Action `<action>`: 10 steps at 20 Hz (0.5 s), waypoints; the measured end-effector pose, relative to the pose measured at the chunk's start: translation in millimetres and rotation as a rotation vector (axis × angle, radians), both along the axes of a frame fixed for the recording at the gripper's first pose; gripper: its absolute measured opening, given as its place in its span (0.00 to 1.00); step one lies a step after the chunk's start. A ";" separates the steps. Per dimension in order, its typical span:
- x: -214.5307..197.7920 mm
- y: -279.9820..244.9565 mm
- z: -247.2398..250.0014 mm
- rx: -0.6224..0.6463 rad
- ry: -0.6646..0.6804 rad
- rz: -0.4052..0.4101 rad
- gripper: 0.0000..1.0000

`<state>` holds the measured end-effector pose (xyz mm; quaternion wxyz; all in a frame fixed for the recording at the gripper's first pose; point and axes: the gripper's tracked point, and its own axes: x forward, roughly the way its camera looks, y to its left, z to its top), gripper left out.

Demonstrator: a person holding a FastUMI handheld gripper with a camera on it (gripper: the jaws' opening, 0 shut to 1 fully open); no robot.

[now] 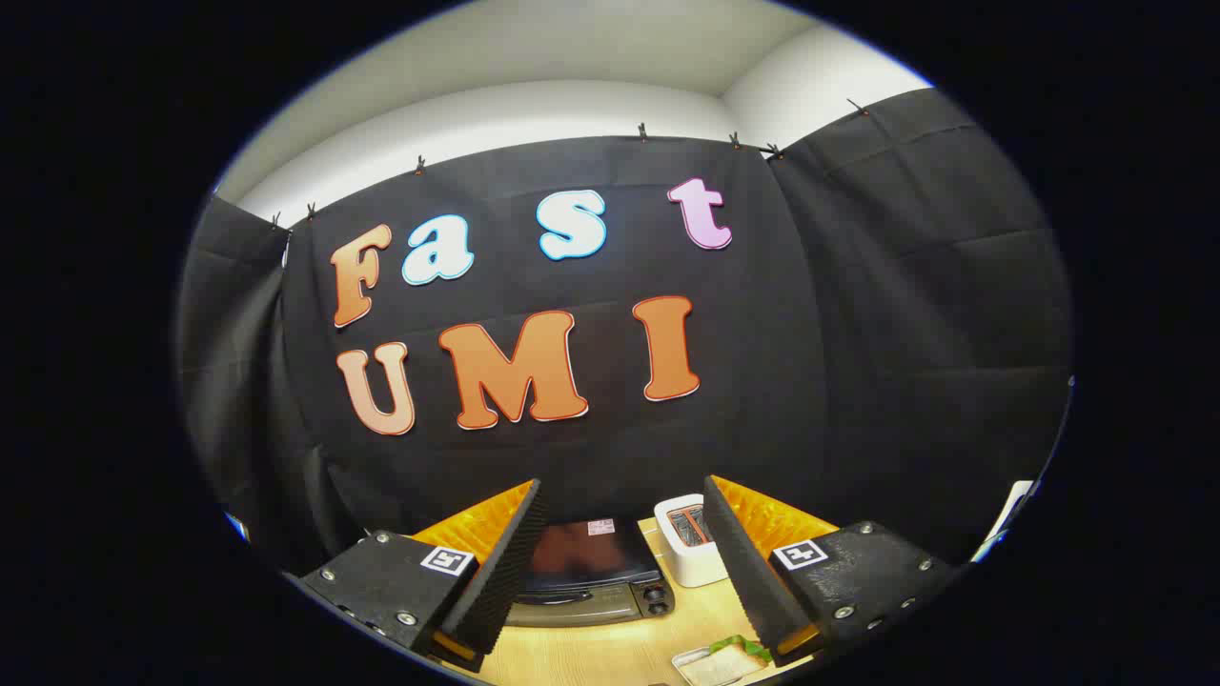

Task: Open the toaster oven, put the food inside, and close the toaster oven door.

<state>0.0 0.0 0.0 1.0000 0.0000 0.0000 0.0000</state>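
The dark toaster oven [593, 572] stands on the wooden table [620, 653], beyond and between my fingers, with its door closed and two knobs on its right side. A sandwich with green lettuce [732, 654] lies on a small white tray [688, 660] near the front of the table, just by my right finger. My gripper [624, 562] hangs high above the table, open, with nothing between its fingers.
A white pop-up toaster [691, 543] stands just right of the oven, at the back of the table. Black cloth walls close off the booth behind and on both sides.
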 end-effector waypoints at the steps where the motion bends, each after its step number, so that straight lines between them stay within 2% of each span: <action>1: 0.0 1.2 0.3 -0.007 -0.001 0.002 0.98; 6: -5.9 0.4 -3.3 -0.036 -0.002 0.004 0.98; 10: -4.4 -10.3 -1.0 -0.081 0.009 0.041 0.98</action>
